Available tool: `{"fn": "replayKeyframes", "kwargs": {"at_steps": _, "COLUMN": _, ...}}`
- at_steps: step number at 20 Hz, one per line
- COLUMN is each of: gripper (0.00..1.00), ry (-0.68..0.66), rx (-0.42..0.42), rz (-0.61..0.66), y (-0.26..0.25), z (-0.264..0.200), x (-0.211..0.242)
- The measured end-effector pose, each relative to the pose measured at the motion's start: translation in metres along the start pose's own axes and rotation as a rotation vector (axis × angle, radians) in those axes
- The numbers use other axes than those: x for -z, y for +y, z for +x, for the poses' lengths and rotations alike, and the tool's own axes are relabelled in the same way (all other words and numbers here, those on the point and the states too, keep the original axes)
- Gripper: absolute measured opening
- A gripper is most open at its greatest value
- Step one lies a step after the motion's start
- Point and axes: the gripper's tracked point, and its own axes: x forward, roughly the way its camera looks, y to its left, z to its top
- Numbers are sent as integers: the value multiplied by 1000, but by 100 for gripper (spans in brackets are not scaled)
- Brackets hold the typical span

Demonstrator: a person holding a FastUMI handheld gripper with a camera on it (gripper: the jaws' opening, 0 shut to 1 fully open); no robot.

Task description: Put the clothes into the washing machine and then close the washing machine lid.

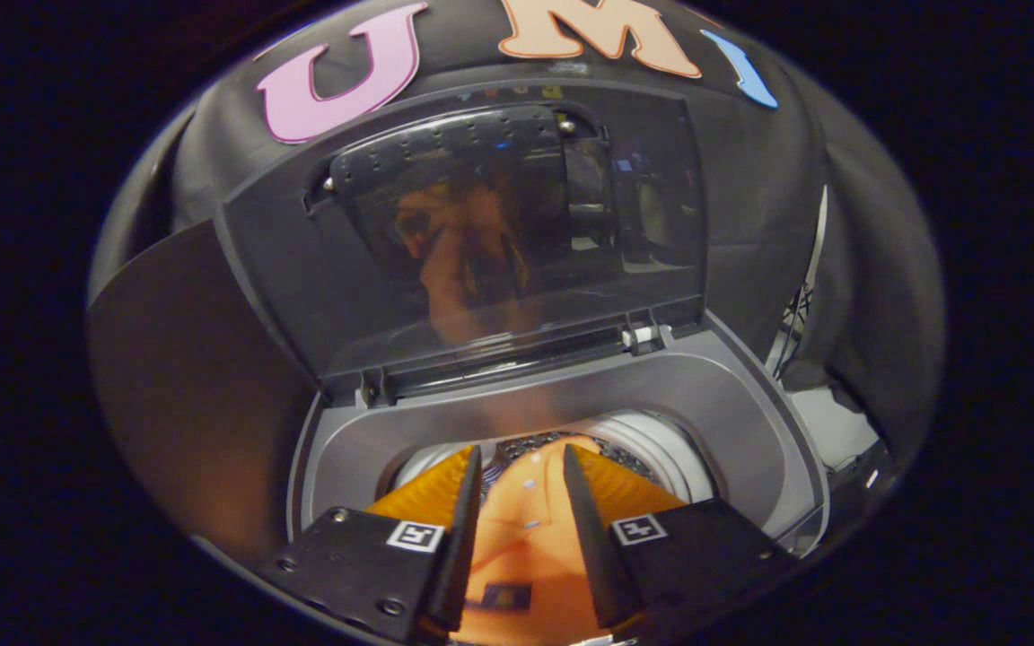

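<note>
A top-loading washing machine stands just ahead of me with its lid raised upright behind the opening. An orange garment with small white buttons and a dark label fills the gap between my fingers and reaches forward over the drum. My gripper is shut on that garment, with both fingers pressing its sides. The fingertips hang over the front part of the drum's mouth. The garment hides most of the drum's inside; a strip of perforated wall shows beyond the fingertips.
The machine's grey top rim curves around the drum opening. A dark brown panel stands to the left of the machine. Black cloth walls close in the back and right, with a white surface low on the right.
</note>
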Motion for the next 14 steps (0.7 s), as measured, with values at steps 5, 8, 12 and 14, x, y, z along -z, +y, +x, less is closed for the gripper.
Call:
{"fn": "replayKeyframes", "kwargs": {"at_steps": 5, "gripper": 98, "ry": -37, "rx": 32, "rz": 16, "y": -2, "z": -17, "x": -28}}
{"fn": "replayKeyframes", "kwargs": {"at_steps": 8, "gripper": 98, "ry": -44, "rx": 39, "rz": 1, "y": 4, "z": -31, "x": -44}}
{"fn": "replayKeyframes", "kwargs": {"at_steps": 12, "gripper": 98, "ry": -90, "rx": 50, "rz": -51, "y": 13, "z": -49, "x": -72}}
{"fn": "replayKeyframes", "kwargs": {"at_steps": 14, "gripper": 98, "ry": -103, "rx": 48, "rz": -83, "y": 20, "z": -58, "x": -83}}
